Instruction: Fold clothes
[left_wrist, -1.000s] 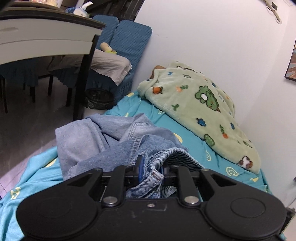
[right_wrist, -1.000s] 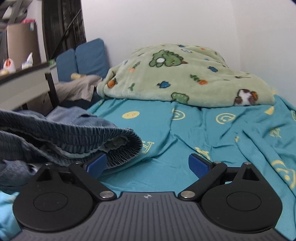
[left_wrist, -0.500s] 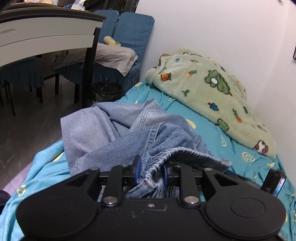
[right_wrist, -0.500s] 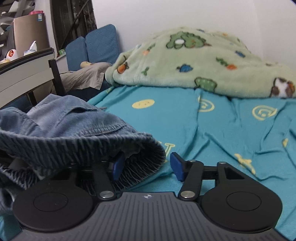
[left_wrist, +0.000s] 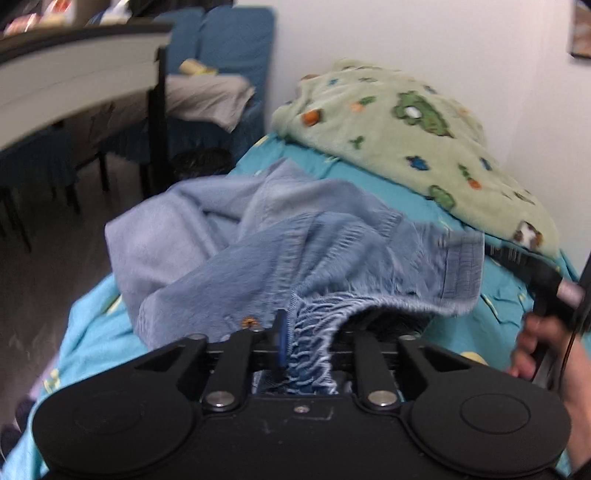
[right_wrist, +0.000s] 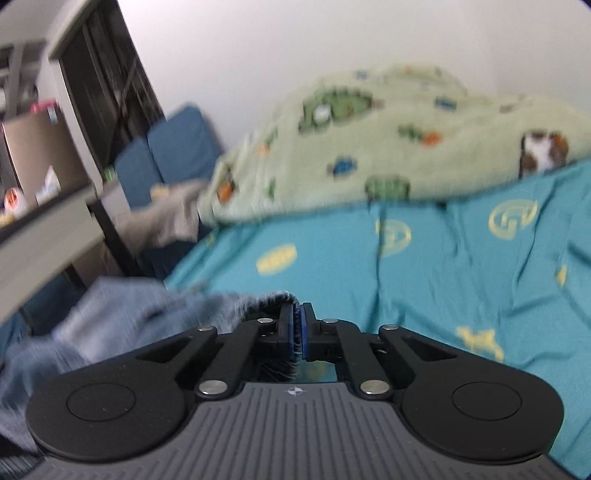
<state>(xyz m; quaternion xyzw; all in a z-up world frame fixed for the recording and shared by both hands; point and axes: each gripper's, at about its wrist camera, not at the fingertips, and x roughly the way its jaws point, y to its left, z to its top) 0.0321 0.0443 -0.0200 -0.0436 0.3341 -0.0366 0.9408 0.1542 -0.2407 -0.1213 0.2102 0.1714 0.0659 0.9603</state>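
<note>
While both tools grip jeans (left_wrist: 317, 251), no labels legible.

Jeans (left_wrist: 295, 243) heaped on the bedsheet (right_wrist: 424, 266) at the near end — blanket (left_wrist: 406, 122) piled behind them against the wall. Left of the bed stands the table (left_wrist: 74, 81) — chairs (left_wrist: 229, 37) behind it, holding draped cloth (left_wrist: 207, 96).

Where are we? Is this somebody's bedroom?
Probably a bedroom or small living space: a bed with a teal sheet, a fluffy green blanket against the wall, and blue jeans being folded on it.
</note>
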